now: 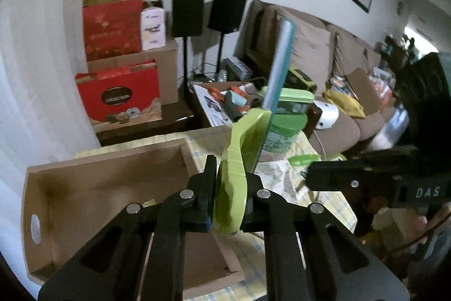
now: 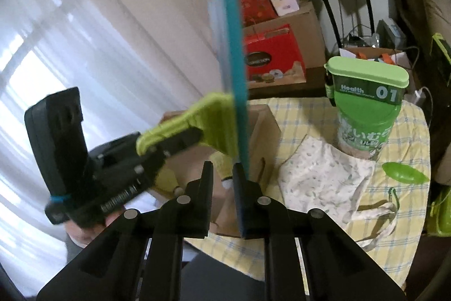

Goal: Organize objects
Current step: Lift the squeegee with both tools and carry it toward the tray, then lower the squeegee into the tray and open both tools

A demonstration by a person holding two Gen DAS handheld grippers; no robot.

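My left gripper (image 1: pixel 231 182) is shut on the lime-green handle (image 1: pixel 234 174) of a squeegee, whose teal blade (image 1: pixel 279 64) stands upright above a cardboard box (image 1: pixel 107 188). In the right wrist view the same squeegee handle (image 2: pixel 208 114) and blade (image 2: pixel 234 75) are held in the air by the left gripper (image 2: pixel 157 143), just above and ahead of my right gripper (image 2: pixel 223 174). The right gripper's jaws stand slightly apart with nothing between them. The cardboard box (image 2: pixel 265 131) sits behind the blade.
A green-lidded canister (image 2: pixel 366 103) stands on the yellow checked tablecloth (image 2: pixel 408 137), with a white patterned cloth bag (image 2: pixel 321 174) and a green scoop (image 2: pixel 406 174) beside it. Red boxes (image 1: pixel 118 98), speakers (image 1: pixel 188 10) and a cluttered sofa (image 1: pixel 352 103) lie beyond.
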